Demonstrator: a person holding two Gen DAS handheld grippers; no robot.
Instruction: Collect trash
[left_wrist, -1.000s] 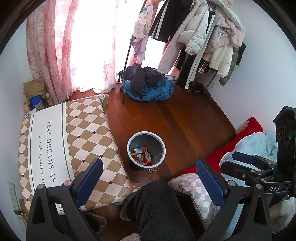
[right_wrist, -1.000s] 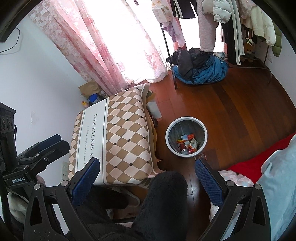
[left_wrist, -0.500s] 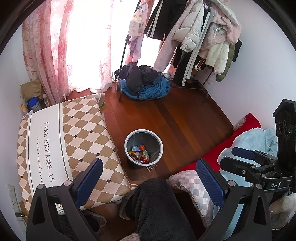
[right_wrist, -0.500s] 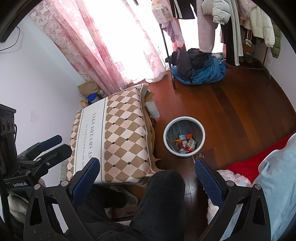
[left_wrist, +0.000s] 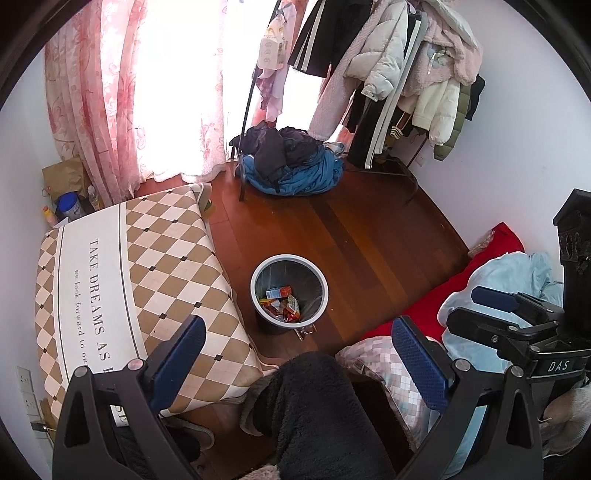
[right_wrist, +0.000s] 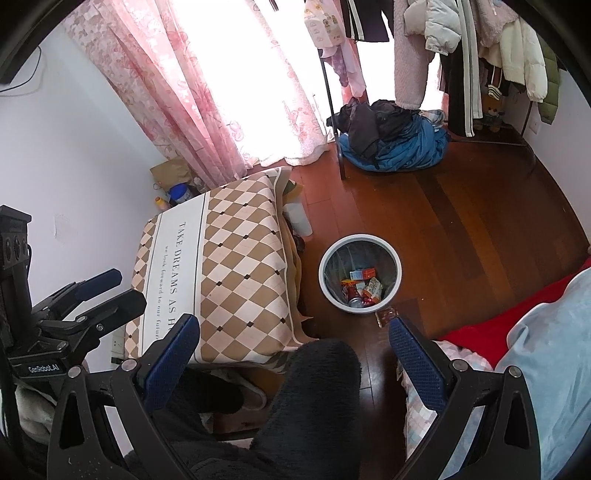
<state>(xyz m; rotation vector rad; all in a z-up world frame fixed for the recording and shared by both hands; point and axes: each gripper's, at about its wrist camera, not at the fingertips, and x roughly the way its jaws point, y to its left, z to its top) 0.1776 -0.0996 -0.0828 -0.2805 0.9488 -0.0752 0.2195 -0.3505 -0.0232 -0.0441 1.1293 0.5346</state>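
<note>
Foreground: left gripper (left_wrist: 295, 354) and right gripper (right_wrist: 293, 347), blue-padded fingers spread wide apart, nothing between them, both held high and angled down toward the floor. Directly beneath: a dark fleece-clad leg (left_wrist: 317, 413) of the person. Just beyond, on the reddish-brown wooden floor (left_wrist: 369, 236): a small clear crumpled wrapper (left_wrist: 304, 331), lying outside and touching the base of a round white-rimmed waste bin (left_wrist: 289, 260) lined with a grey bag. Inside the bin: an orange-and-blue carton (left_wrist: 279, 292), red snack wrappers (left_wrist: 284, 312) and, in the right wrist view, a drink can (right_wrist: 354, 297). Left of the bin: a diamond-patterned cloth-covered table (left_wrist: 122, 288). Farther back: a heap of blue and black clothing (left_wrist: 291, 166), a laden coat rack (left_wrist: 399, 74), pink floral curtains (left_wrist: 103, 92).
</note>
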